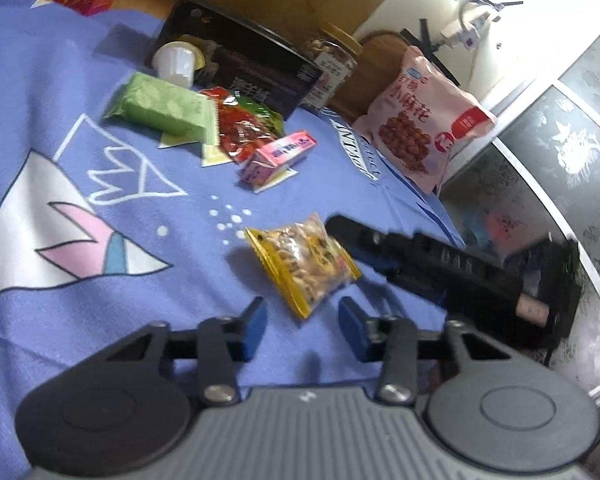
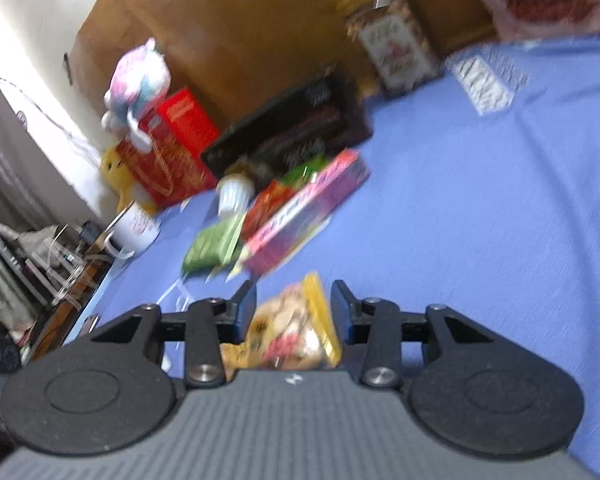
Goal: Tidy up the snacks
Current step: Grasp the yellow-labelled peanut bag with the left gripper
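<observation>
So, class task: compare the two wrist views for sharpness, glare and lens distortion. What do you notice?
Left wrist view: mostly sharp, the yellow snack packet readable, though the window top right is blown out and the cabinet edge bows from the fisheye. Right wrist view: motion-blurred throughout, the pink box and jar smeared, with glare at the left wall.

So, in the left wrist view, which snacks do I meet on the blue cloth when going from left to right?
Green wafer packet → red snack packet → small pink carton → yellow peanut packet → big pink bag of twisted dough snacks.
</observation>
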Demonstrator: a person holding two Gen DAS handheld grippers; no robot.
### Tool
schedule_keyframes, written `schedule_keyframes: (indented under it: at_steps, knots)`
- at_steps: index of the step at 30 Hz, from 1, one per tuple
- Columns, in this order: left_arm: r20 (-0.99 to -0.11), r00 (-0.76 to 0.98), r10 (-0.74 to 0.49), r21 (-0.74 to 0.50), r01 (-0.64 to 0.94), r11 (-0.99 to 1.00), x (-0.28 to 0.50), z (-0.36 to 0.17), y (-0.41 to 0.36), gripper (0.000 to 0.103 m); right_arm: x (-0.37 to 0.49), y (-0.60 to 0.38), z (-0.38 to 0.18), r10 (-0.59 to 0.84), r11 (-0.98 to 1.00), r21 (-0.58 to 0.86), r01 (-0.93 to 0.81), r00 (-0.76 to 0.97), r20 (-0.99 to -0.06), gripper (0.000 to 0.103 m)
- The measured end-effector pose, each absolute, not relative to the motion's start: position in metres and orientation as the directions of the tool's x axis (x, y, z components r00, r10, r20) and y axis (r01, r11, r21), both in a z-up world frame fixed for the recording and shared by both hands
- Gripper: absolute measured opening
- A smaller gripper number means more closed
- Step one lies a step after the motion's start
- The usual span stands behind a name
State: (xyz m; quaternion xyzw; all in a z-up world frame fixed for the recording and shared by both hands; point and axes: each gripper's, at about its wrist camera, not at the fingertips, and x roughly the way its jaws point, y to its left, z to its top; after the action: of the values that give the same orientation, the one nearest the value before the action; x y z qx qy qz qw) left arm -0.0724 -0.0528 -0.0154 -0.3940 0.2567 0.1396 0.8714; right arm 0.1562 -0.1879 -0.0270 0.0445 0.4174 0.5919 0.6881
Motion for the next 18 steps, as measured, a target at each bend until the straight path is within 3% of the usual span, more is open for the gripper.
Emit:
schedule_keyframes:
  at_steps: [3, 7, 14, 18]
  knots:
    - [-0.559, 0.828, 0.04, -0.636, -0.46, 0.62, -0.078, -0.02, -0.044, 0.021, 0.148, -0.195, -0.03, 0.851, 0.269, 0.568, -0.778, -0.084, -0.518, 0.028]
    - [-0.557, 0.828, 0.066, -0.636, -0.476, 0.607, -0.088, -0.02, -0.037, 0.021, 0.14, -0.207, -0.03, 0.854, 0.261, 0.599, -0.757, -0.108, -0.509, 0.028]
    - [-0.541, 0.837, 0.076, -0.64, -0.469, 0.608, -0.11, -0.016, -0.024, 0.031, 0.118, -0.227, -0.024, 0.86, 0.177, 0.647, -0.741, -0.203, -0.468, 0.033]
    - [-0.526, 0.847, 0.078, -0.634, -0.451, 0.628, -0.118, -0.011, -0.024, 0.046, 0.119, -0.233, -0.019, 0.876, 0.18, 0.645, -0.743, -0.177, -0.449, 0.045]
